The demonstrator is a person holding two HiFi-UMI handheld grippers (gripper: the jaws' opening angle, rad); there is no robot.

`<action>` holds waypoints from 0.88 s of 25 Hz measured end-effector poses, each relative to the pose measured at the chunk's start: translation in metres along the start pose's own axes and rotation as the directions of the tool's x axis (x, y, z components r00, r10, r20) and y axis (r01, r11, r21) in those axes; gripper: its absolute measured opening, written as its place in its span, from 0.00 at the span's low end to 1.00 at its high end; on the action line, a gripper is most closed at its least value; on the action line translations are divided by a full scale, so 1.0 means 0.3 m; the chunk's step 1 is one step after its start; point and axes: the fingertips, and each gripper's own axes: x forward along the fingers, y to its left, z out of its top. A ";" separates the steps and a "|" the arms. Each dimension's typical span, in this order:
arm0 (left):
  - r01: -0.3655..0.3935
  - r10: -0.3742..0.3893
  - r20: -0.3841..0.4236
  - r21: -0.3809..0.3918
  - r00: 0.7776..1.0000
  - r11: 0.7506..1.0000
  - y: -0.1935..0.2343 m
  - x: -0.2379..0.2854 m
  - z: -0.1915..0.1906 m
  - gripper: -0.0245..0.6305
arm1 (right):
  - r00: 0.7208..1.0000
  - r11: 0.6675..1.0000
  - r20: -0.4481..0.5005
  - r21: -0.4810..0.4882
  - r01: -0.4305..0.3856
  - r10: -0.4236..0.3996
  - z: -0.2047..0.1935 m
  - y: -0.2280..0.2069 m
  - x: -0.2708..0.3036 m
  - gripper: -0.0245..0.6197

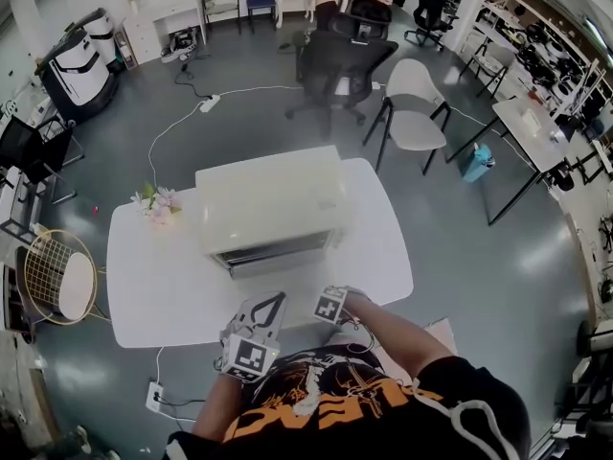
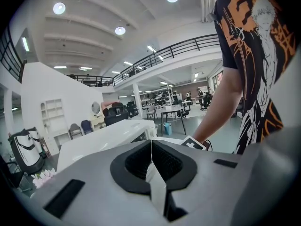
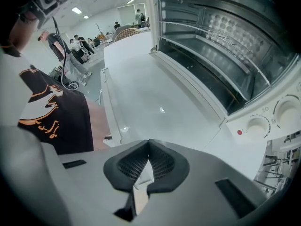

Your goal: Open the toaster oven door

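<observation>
Head view: toaster oven, orange-lettered shirt

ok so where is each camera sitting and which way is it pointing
Head view: on the person's head, looking steeply down at the table and toaster oven; shows shirt, right arm, left claw, right claw.
Left gripper view: on the shut left claw, facing over the oven's top into the room; shows right arm, shirt.
Right gripper view: on the shut right claw, rolled sideways, facing the oven's open inside and knobs; shows shirt.
Shared: all three show the oven.
</observation>
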 end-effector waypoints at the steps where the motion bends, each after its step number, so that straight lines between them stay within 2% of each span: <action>1: 0.000 0.000 0.000 -0.001 1.000 1.000 -0.002 0.002 0.001 0.08 | 0.999 1.000 0.034 0.008 0.026 -0.026 0.007 -0.008 -0.007 0.06; 4: -0.005 0.005 -0.001 -0.001 1.000 1.000 0.000 0.008 0.005 0.08 | 0.971 0.989 0.196 0.079 0.124 -0.137 0.046 -0.051 -0.055 0.06; 7: -0.011 0.011 -0.003 -0.001 1.000 1.000 0.007 0.010 0.006 0.08 | 0.921 0.973 0.334 0.181 0.146 -0.201 0.096 -0.076 -0.118 0.06; 12: -0.002 0.002 0.001 0.004 1.000 1.000 0.013 0.017 0.008 0.08 | 0.832 0.950 0.474 0.248 0.188 -0.288 0.193 -0.133 -0.241 0.06; 18: -0.006 0.006 0.024 0.009 1.000 1.000 0.030 0.018 0.035 0.08 | 0.698 0.920 0.612 0.342 0.190 -0.371 0.313 -0.194 -0.467 0.06; 22: -0.019 0.019 0.059 -0.012 0.998 1.000 0.039 0.015 0.069 0.08 | 0.585 0.906 0.698 0.383 0.181 -0.412 0.376 -0.208 -0.656 0.06</action>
